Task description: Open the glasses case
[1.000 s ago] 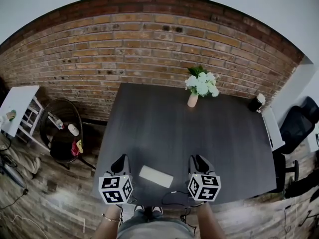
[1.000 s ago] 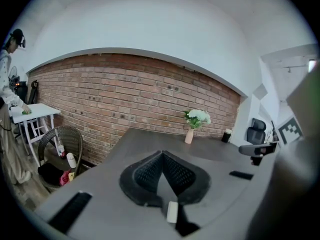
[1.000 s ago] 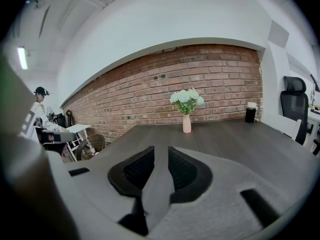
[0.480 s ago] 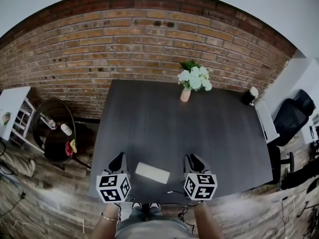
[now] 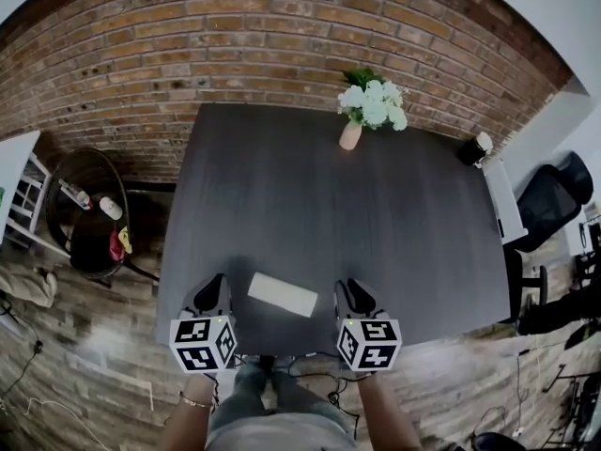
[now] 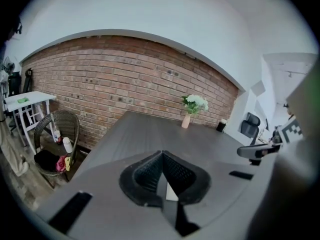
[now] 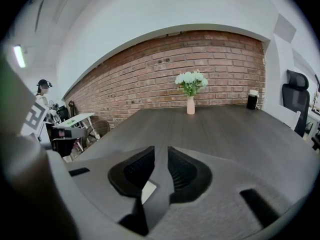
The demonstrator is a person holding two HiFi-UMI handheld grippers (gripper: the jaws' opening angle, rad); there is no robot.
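The glasses case (image 5: 283, 294) lies flat and closed on the dark table (image 5: 310, 186), a pale oblong near the edge closest to you, slightly askew, with its left end a little farther from you than its right. Take the case as your mark.

Your left hand-held gripper (image 5: 215, 287) sits just to the left of the case, and your right hand-held gripper (image 5: 352, 291) sits just to the right of it. The case is between the two, and neither one touches it. Both point away from you, across the table and past the case, not at it.

In the left gripper view, the left hand-held gripper's jaws meet at their tips with nothing clamped between them. A white sliver of the case (image 6: 171, 192) shows low in the slot behind the tips, lying beyond the jaws and not in their grasp. In the right gripper view, the right hand-held gripper's jaws stand apart with a clear gap of bare table between the pads. A corner of the case (image 7: 148, 191) shows low and to the left of that gap, outside the jaws.

Well beyond the case, at the far side of the table, a pink vase of white flowers (image 5: 350, 135) stands upright. A small dark cup (image 5: 470, 150) stands far off to the case's right, at the far right corner.
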